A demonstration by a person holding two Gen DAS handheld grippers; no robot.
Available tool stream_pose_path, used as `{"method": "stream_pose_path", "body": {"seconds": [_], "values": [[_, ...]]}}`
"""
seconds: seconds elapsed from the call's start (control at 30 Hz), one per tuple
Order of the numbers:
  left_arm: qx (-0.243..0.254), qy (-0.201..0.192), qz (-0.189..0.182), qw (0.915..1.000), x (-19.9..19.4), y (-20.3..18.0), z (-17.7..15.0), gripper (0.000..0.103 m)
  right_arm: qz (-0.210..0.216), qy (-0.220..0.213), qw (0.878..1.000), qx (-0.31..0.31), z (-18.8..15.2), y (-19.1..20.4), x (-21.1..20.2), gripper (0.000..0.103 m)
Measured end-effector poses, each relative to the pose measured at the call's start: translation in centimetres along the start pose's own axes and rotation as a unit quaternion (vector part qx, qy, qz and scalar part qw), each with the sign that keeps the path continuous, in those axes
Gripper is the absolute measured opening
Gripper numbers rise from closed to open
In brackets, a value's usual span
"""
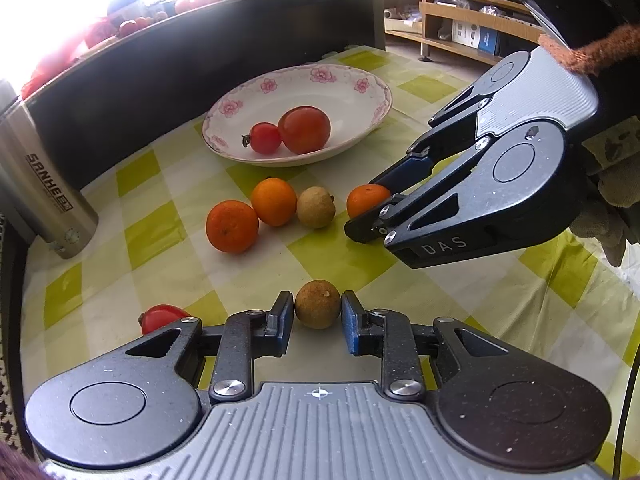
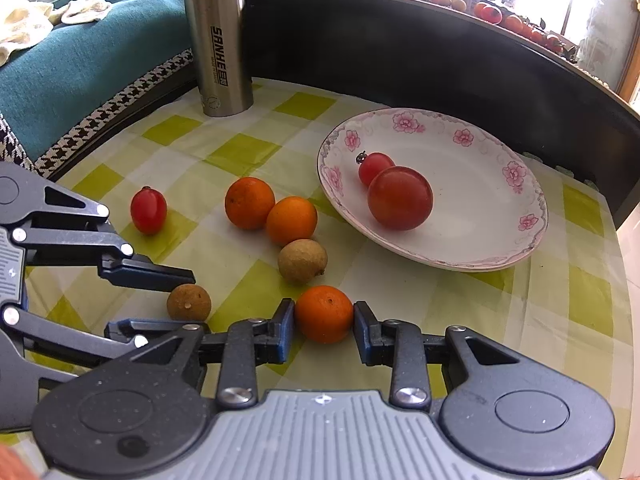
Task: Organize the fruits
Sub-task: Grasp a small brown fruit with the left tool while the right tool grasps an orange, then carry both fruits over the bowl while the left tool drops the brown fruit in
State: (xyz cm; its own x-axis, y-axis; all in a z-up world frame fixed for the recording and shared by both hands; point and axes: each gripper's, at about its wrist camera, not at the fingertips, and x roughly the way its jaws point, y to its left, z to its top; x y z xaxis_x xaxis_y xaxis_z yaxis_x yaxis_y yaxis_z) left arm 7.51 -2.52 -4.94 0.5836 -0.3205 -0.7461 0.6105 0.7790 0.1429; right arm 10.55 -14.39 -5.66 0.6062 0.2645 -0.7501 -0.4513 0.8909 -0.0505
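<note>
My left gripper [image 1: 317, 312] is shut on a brown longan [image 1: 317, 304] that rests on the green checked cloth, both pads touching its sides. My right gripper [image 2: 324, 320] is shut on a small orange [image 2: 324, 314], which also sits on the cloth. In the left wrist view the right gripper [image 1: 362, 208] reaches in from the right. Loose between them lie two oranges [image 1: 232, 226] [image 1: 274, 202] and a second longan [image 1: 316, 207]. A small red tomato [image 2: 148, 210] lies at the left. The flowered plate [image 2: 500, 160] holds a large tomato [image 2: 400, 198] and a small one [image 2: 374, 166].
A steel flask [image 2: 218, 40] stands at the cloth's far left corner. A dark raised shelf edge [image 2: 400, 48] curves behind the plate, with more red fruit on top. A teal cushion [image 2: 80, 60] lies left of the table. The cloth's right side is bare.
</note>
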Motion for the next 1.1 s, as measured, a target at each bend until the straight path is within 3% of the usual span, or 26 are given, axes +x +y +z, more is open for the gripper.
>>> {"method": "stream_pose_path", "body": {"seconds": [0.1, 0.4, 0.63, 1.1], "values": [[-0.003, 0.000, 0.002, 1.0000, 0.0, 0.1, 0.0, 0.038, -0.001, 0.000, 1.000, 0.000, 0.0, 0.0, 0.0, 0.038], [-0.011, 0.008, -0.006, 0.9999, 0.2, 0.3, 0.5, 0.032, -0.001, 0.010, 1.000, 0.010, 0.1, -0.2, -0.3, 0.037], [-0.024, -0.012, -0.001, 0.9996, -0.1, 0.9, 1.9, 0.032, -0.005, -0.006, 0.999, 0.031, 0.5, -1.3, -1.4, 0.037], [-0.015, -0.073, 0.023, 0.9969, 1.9, 1.8, 8.9, 0.032, -0.069, -0.047, 0.993, 0.086, 4.3, -7.1, -1.6, 0.037]]}}
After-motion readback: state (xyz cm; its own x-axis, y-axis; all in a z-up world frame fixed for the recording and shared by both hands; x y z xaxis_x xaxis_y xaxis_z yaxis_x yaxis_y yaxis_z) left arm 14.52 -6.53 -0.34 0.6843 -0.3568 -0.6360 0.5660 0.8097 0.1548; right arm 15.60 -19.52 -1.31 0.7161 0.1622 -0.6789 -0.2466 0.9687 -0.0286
